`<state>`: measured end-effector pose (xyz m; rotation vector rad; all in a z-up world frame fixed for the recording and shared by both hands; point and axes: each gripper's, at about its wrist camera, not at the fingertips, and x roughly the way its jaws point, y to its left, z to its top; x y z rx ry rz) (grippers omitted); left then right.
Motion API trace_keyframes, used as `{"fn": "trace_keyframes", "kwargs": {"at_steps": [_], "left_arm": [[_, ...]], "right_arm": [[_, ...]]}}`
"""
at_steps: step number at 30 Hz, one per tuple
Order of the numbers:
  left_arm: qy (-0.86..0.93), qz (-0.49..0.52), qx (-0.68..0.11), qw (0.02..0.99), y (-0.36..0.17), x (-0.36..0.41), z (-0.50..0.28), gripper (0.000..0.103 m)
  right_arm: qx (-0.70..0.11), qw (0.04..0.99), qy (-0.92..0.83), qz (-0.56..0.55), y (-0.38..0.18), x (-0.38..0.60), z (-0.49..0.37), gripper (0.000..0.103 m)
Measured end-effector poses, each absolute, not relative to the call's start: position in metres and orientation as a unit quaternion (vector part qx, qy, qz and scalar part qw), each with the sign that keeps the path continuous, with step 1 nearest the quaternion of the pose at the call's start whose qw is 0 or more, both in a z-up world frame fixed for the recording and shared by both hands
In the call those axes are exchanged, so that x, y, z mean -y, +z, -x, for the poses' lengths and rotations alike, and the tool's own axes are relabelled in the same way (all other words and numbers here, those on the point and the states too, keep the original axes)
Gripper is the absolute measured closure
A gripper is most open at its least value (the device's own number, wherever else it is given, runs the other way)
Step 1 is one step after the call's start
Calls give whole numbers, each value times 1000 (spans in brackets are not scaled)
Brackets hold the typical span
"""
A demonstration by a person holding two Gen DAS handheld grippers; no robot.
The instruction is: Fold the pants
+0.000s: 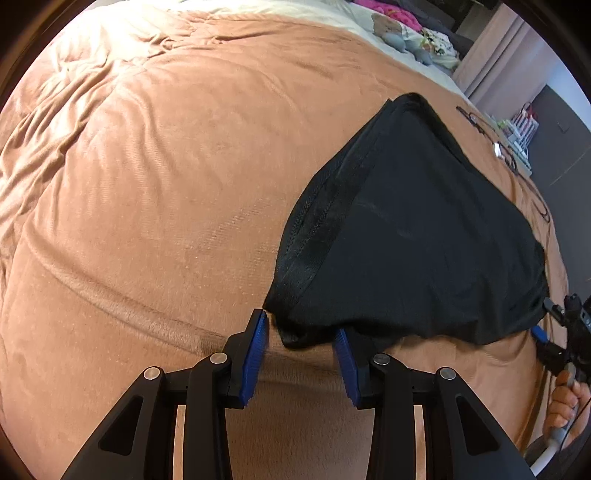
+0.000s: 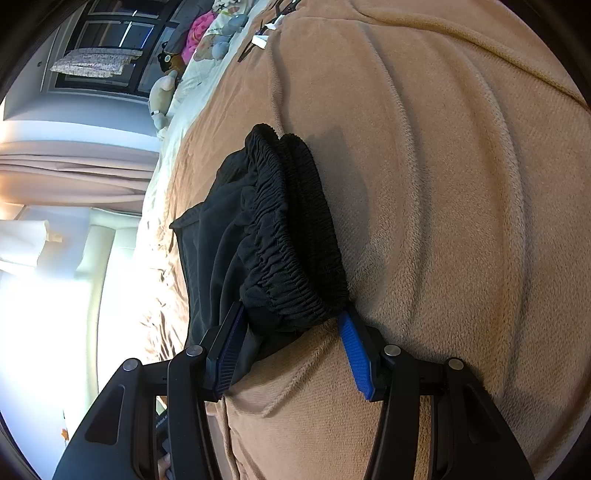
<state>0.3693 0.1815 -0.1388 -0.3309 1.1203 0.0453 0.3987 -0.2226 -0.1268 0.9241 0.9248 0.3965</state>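
Black pants [image 1: 413,229] lie folded on a tan blanket [image 1: 155,177]. Their seamed side edge runs down to a near corner. My left gripper [image 1: 301,323] straddles that corner; its right pad [image 1: 345,362] is against the cloth, and a strip of blanket shows beside the left pad [image 1: 256,350]. In the right wrist view the gathered elastic waistband [image 2: 295,236] is bunched in two layers. My right gripper [image 2: 291,312] is rolled on its side and shut on the waistband's near end, both pad tips touching it. The right gripper [image 1: 543,318] also shows at the pants' right edge, held by a hand [image 1: 565,398].
Stuffed toys [image 1: 395,29] and bright clothes lie at the far end of the bed. Thin dark cables [image 1: 480,125] lie on the blanket past the pants. The bed's edge, curtains [image 2: 74,173] and a bright window sit to the left in the right wrist view.
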Motion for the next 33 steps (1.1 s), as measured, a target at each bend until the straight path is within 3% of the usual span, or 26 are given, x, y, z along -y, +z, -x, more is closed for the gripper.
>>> {"fn": "trace_keyframes", "kwargs": {"at_steps": [1,3,8,13,16,18,20,23,27,33], "left_arm": [[16,153,-532,833,-140,-180,-369,89],[18,148,-531,834,-139,-182,-365,97],[25,146,-514,845,-127,-191,-362,99],[43,172,-509,842,-127,-202,-363,99],[42,204,-516,831,-129,-206,-365,96],[37,223,-516,827,-127,-209,-364,89],[41,230,-514,826,-123,-213,-359,70],[51,238,-498,833,-112,-221,-352,55],[53,279,-477,832,-105,-237,-346,55],[36,328,-461,824,-110,-239,-352,51]], "right_arm": [[-426,776,183,-427,-126,222,-399,54],[-425,781,180,-421,-125,222,-399,63],[-419,787,180,-416,-125,223,-401,83],[-417,789,178,-415,-124,222,-401,86],[-422,793,172,-404,-122,217,-400,86],[-427,792,174,-400,-119,215,-401,81],[-430,790,177,-400,-117,215,-401,75],[-433,787,179,-401,-117,217,-403,71],[-433,788,182,-400,-117,217,-404,66],[-433,788,183,-398,-117,218,-401,65]]}}
